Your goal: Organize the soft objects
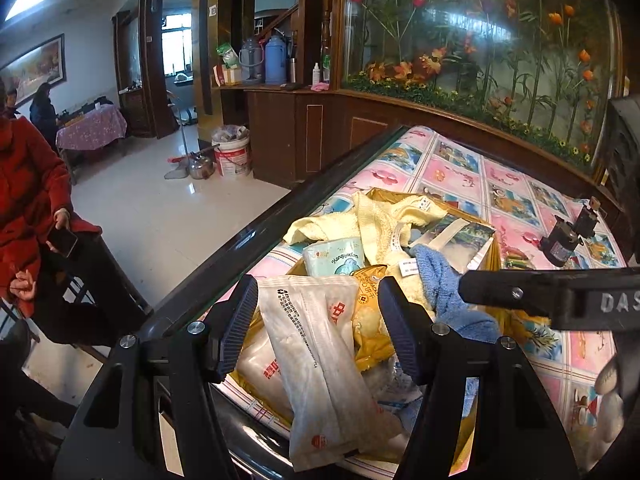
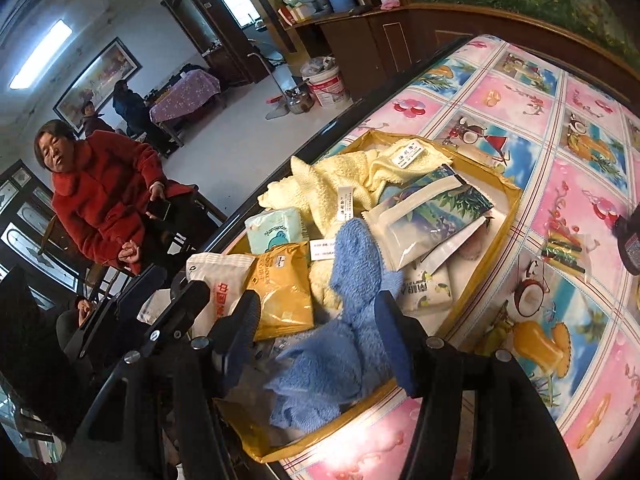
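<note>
- Surface under a pink-and-blue picture cloth, mostly bare apart from a shallow yellow box near its edge and a small dark object well apart from the box.
- Box crowded with soft things: yellow towel at the far end, blue towel heaped at the near end, packets between.
- Long white packet lying tilted over the near rim of the box, red print on it, other contents partly buried beneath.
- Smaller packets wedged in: mustard-yellow pouch, pale tissue pack, clear-fronted leafy pouch.
- Left tool spread wide, straddling the white packet, pads apart from it, nothing gripped.
- Right tool likewise wide open, poised over the blue towel, holding nothing.
- Judging by the jumble: gathering into the box looks largely done; folding the towels and straightening the packets seemingly left.
- Hard to tell: what lies beneath the towels, whether the right tool's pads touch the blue towel, and the near corner of the box, cut off behind the tools.
</note>
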Motion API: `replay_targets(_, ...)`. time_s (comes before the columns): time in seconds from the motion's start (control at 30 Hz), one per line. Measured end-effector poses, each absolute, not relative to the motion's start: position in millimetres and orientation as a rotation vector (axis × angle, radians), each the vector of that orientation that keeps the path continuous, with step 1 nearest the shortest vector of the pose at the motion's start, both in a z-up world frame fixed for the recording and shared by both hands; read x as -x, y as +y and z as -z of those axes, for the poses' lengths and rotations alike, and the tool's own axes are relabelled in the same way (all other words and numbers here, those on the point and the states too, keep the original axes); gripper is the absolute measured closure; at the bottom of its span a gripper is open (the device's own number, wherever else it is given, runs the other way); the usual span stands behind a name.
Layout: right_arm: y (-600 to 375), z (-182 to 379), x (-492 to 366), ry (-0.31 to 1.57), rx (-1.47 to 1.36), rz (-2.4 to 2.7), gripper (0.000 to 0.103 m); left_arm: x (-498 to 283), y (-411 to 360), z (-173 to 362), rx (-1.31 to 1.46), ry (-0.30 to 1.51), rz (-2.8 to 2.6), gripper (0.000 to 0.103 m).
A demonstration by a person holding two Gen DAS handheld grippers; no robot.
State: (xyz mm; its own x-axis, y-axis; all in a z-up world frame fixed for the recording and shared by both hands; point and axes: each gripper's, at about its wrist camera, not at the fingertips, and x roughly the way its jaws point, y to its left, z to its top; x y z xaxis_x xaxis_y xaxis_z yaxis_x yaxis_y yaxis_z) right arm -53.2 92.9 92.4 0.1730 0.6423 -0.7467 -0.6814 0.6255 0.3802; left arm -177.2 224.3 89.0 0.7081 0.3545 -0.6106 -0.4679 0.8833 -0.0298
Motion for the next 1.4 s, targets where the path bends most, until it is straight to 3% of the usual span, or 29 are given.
replay_targets(0.33,42,-96,85,0.912,0.004,-0.898,0.039,186,199,-105,0.142,0.593,-0.447,0.040)
replay_targets(0.57,4,-65,81,0.953,-0.072,-0.842,0.038,190,166,-115,0.056,0.549,-0.444,0.039)
replay_targets(0.63,-11,-58,80,0.958,-0.097,-0.822,0.038,191,155,-118,0.026,0.524,-0.446,0.028)
replay_targets(0.7,-23,-54,79,0.962,-0.116,-0.804,0.038,195,147,-121,0.006,0.493,-0.439,0.025)
replay_targets(1.03,-57,-45,80,0.958,-0.161,-0.779,0.038,202,111,-135,-0.078,0.385,-0.434,0.024)
replay_targets(1.4,-58,-49,84,0.924,-0.140,-0.796,0.038,193,106,-147,-0.036,0.391,-0.402,0.024)
